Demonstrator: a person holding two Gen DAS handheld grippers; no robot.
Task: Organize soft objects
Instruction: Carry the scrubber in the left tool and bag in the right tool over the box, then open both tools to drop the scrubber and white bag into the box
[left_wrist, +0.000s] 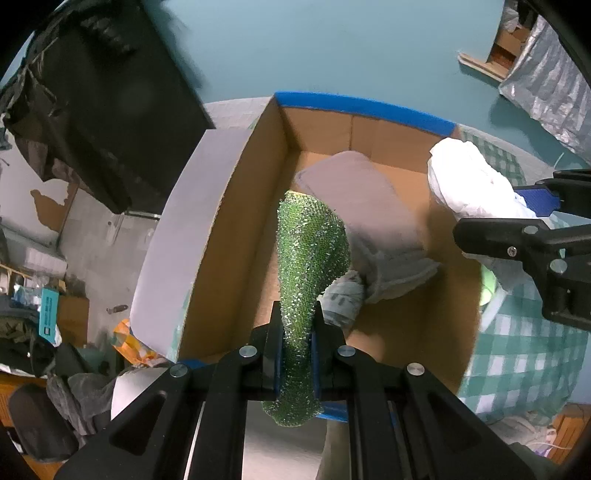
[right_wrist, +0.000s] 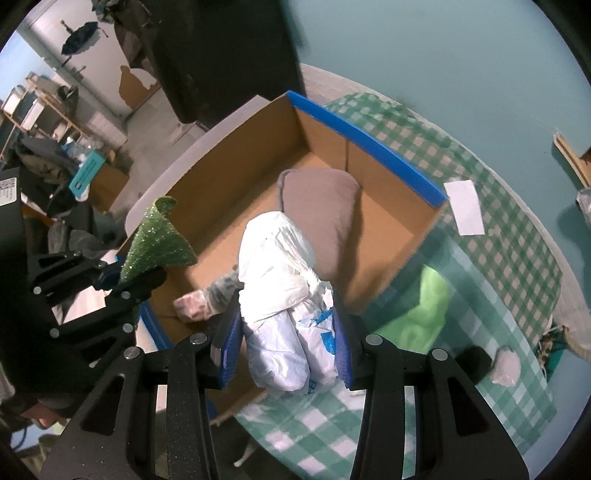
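Cardboard box (right_wrist: 369, 147): grey cushion (right_wrist: 325, 206) at 12 o'clock inside.
Left gripper (left_wrist: 297, 354): clenched on green scouring cloth (left_wrist: 310, 251).
Right gripper (right_wrist: 288, 332): grasping white plastic bag (right_wrist: 280, 266).

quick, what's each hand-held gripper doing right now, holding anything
Left hand-held gripper: shut on the green scrubby cloth.
Right hand-held gripper: shut on the white plastic bag bundle.

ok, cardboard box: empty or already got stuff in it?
Not empty. The cardboard box already holds a grey cloth and a small wrapped bundle.
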